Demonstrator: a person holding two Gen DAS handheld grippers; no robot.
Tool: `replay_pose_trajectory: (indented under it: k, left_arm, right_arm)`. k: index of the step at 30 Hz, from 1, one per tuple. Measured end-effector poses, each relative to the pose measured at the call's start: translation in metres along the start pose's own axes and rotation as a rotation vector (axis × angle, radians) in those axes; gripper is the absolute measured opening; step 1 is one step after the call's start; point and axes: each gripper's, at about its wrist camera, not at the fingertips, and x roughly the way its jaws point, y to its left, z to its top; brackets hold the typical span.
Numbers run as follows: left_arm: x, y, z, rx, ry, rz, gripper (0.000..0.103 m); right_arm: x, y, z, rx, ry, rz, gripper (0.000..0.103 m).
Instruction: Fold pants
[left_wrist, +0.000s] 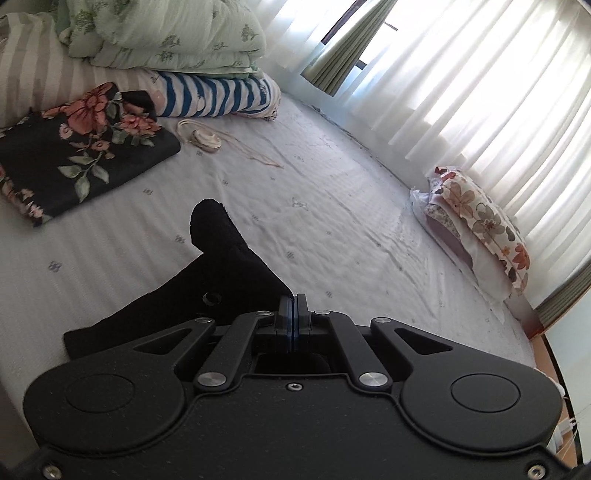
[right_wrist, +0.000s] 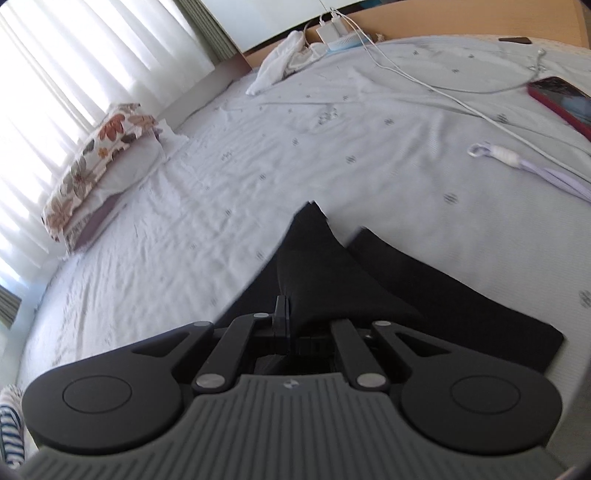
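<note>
Right up close on my left wrist feed, the left gripper (left_wrist: 294, 317) has its jaws pressed together, and I can't tell if any cloth is actually caught. Over on the right, the right gripper (right_wrist: 291, 314) is clamped on a bunched ridge of the limp black fabric pants (right_wrist: 373, 280), which sprawl across the pale patterned bedsheet (right_wrist: 258, 155). They look light, floppy and a bit slidey, so I'd grab hems or waistband corners, not mid-leg. Further off sits a folded dark floral cloth (left_wrist: 74, 155), then a floral pillow (left_wrist: 480, 221) by the curtains.
</note>
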Motion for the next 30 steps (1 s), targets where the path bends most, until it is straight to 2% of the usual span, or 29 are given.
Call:
replay_pose_trajectory:
  k: [5,10,15,21,26,30]
  left_arm:
    - [-0.013,0.032,-0.027,0.018,0.027,0.072,0.001]
    - [-0.024,0.047,-0.047,0.024,0.034,0.099,0.001]
    - [-0.036,0.048,-0.05,0.043,0.02,0.091,0.001]
    - [-0.03,0.054,-0.062,0.065,0.05,0.148,0.001]
    - [-0.025,0.063,-0.07,0.08,0.067,0.2,0.001]
    - [-0.024,0.066,-0.073,0.088,0.069,0.211,0.001]
  right_arm:
    - [-0.013,-0.032,-0.027,-0.01,0.047,-0.021,0.005]
    - [-0.024,-0.041,-0.049,-0.103,0.046,-0.076,0.005]
    - [-0.036,-0.046,-0.051,-0.134,0.033,-0.1,0.005]
    - [-0.03,-0.058,-0.055,-0.131,0.047,-0.121,0.004]
    - [-0.031,-0.052,-0.056,-0.185,0.054,-0.142,0.004]
    - [-0.029,-0.049,-0.054,-0.229,0.078,-0.159,0.006]
